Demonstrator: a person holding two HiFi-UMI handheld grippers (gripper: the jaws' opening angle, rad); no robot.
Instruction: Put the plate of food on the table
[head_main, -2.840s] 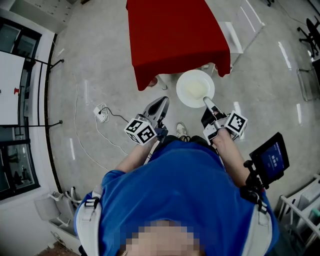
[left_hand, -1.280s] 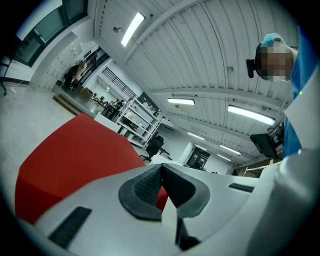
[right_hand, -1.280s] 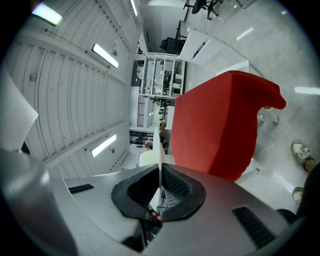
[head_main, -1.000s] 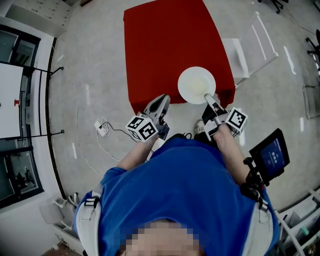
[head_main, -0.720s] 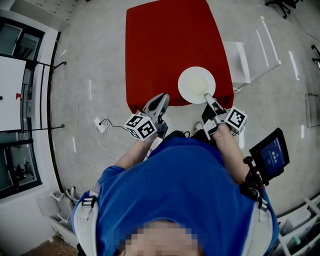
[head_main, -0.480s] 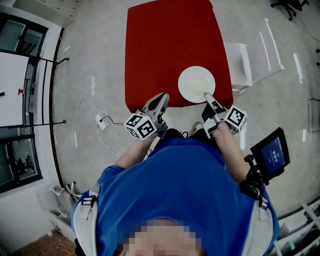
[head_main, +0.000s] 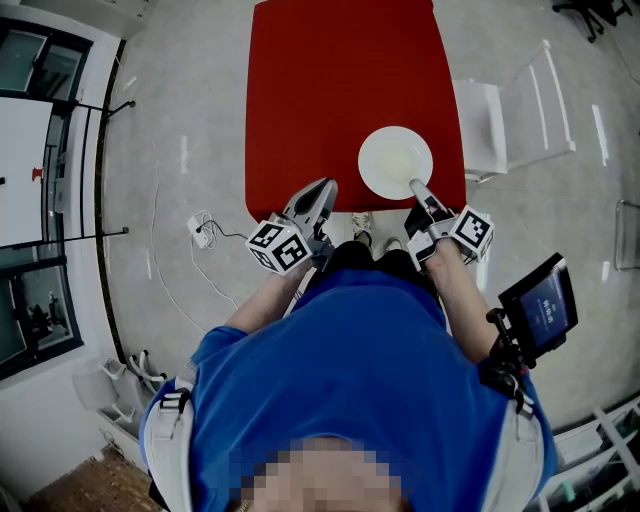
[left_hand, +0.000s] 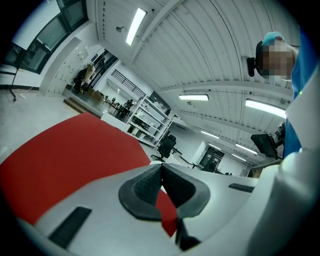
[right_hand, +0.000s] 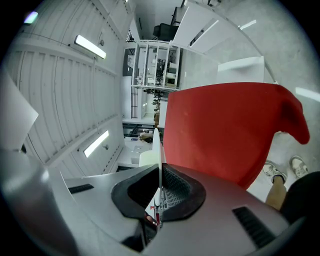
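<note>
A round white plate (head_main: 395, 162) with pale food on it hangs over the near right part of the red-clothed table (head_main: 330, 80). My right gripper (head_main: 416, 187) is shut on the plate's near rim. The right gripper view shows the plate (right_hand: 157, 150) edge-on, a thin white line pinched between the dark pads, with the red table (right_hand: 225, 130) to its right. My left gripper (head_main: 322, 190) hovers at the table's near edge, shut with nothing in it; in the left gripper view its pads (left_hand: 150, 187) meet above the red cloth (left_hand: 60, 155).
A white chair (head_main: 510, 110) stands close to the table's right side. A power strip and cable (head_main: 205, 232) lie on the floor at the left. A small screen (head_main: 540, 305) is mounted at my right arm. Shelving and office chairs stand far off.
The table has come closer as the person walked up to it. The plate, earlier over the floor in front of the table, now hangs over its near right corner. Both grippers stay shut.
</note>
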